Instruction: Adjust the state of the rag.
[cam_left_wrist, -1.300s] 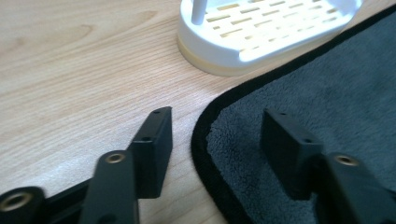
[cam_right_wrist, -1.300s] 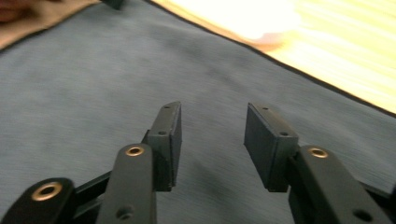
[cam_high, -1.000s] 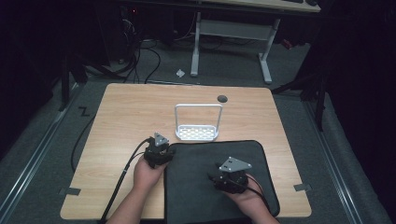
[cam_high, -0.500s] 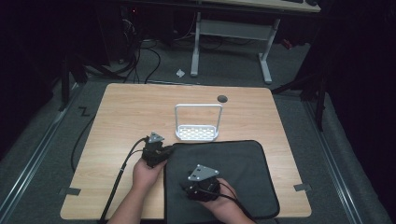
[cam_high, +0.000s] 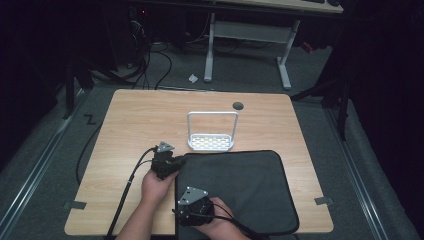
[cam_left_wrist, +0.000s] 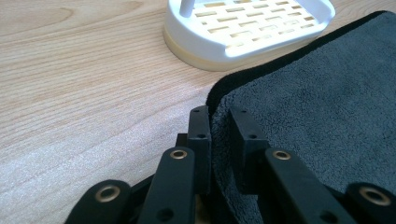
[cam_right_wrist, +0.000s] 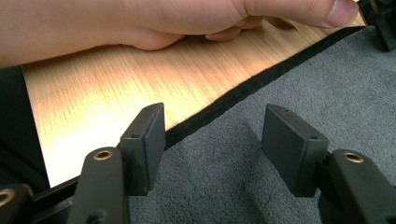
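A dark grey mat (cam_high: 240, 190) lies on the near right part of the wooden table (cam_high: 130, 130). My left gripper (cam_high: 176, 161) sits at the mat's far-left corner; in the left gripper view its jaws (cam_left_wrist: 219, 116) have just been closing and now pinch the mat's (cam_left_wrist: 327, 93) edge between them. My right gripper (cam_high: 181, 207) rests at the mat's near-left edge. Its jaws (cam_right_wrist: 212, 140) have just been opening and stand wide above the mat (cam_right_wrist: 289, 88), gripping nothing. The person's left hand (cam_right_wrist: 140, 23) shows beyond them.
A white slotted rack (cam_high: 211, 142) with a hoop handle stands just beyond the mat's far edge, close to my left gripper, and appears as the rack (cam_left_wrist: 247, 28) in the left gripper view. A dark round hole (cam_high: 238, 105) marks the far table. Cables trail off the near-left edge.
My right gripper has moved left across the near part of the mat to its left edge. The left gripper stayed at the far-left corner and its jaws narrowed onto the mat.
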